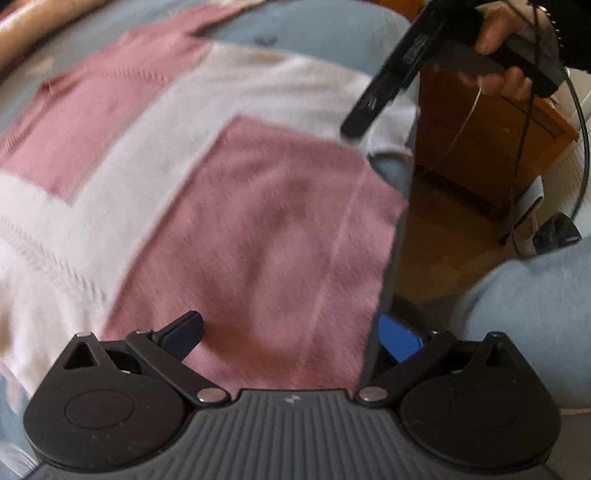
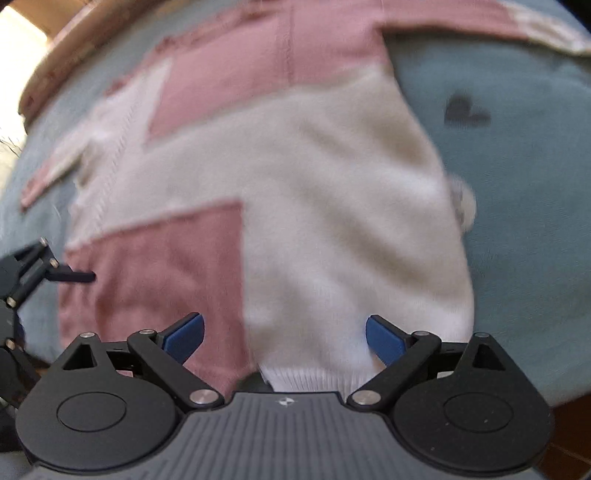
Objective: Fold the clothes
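Note:
A pink and white knit sweater [image 1: 207, 192] lies spread flat on a blue-grey padded surface [image 1: 325, 26]. My left gripper [image 1: 295, 339] hovers open over its pink panel near the surface's edge, blue pads wide apart with nothing between them. In the right wrist view the same sweater [image 2: 314, 192] fills the middle, with its ribbed white hem [image 2: 314, 380] just under my right gripper [image 2: 284, 338], which is open and holds nothing. The right gripper [image 1: 373, 110] also shows at the upper right of the left wrist view, held by a hand [image 1: 502, 33]. The left gripper [image 2: 55, 275] shows at the left edge.
The blue-grey surface [image 2: 517, 184] carries a small dark mark [image 2: 465, 110]. Its edge [image 1: 402, 236] drops to a brown floor, where a wooden cabinet [image 1: 491, 147] and black cables [image 1: 583, 129] stand. A light blue trouser leg [image 1: 532, 317] is at the lower right.

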Available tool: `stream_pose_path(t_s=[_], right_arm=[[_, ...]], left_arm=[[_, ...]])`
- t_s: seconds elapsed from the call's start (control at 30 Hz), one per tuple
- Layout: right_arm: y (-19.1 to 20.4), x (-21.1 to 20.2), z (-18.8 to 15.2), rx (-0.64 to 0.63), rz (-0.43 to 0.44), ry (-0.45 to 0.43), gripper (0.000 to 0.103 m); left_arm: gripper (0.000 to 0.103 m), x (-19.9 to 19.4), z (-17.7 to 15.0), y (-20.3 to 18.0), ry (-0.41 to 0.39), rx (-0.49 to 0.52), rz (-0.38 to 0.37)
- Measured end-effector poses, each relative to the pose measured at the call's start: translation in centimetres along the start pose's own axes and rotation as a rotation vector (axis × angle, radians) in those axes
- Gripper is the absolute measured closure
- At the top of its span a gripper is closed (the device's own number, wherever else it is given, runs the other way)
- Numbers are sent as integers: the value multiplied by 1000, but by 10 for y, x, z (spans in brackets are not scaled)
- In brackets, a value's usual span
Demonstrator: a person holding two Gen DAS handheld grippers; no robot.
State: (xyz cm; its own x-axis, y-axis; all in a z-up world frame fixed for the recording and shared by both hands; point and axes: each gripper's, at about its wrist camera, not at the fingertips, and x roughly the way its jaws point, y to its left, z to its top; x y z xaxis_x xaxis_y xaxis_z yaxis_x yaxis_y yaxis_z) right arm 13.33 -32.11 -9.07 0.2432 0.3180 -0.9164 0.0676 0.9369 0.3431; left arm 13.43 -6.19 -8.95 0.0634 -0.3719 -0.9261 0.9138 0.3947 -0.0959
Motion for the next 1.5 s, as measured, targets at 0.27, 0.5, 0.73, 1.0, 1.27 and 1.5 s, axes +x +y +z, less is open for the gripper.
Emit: stream_pose_path(t_s=[0.27,0.5,0.73,1.0,1.27,1.5], right_arm=[[4,-25,-10,-45,-46,2,2],[25,4,0,-104,8,-24,2],[18,-4,-25,-89,-25,60,1],[33,4,-9,-116,8,13,1],[31,-5,-23,-119,-14,54,0],[50,-6,-36,-416,-263,11,6]], left_arm=[[3,-14,-7,-12,-2,61,-8],[3,1,18,-13,-77,101,-3],[3,7,3,-23,21,47,-98],[3,16,24,-19,-40,101,-47],[3,22,23,-16,-15,64,-47],[3,24,26,-11,-36,91,-15]])
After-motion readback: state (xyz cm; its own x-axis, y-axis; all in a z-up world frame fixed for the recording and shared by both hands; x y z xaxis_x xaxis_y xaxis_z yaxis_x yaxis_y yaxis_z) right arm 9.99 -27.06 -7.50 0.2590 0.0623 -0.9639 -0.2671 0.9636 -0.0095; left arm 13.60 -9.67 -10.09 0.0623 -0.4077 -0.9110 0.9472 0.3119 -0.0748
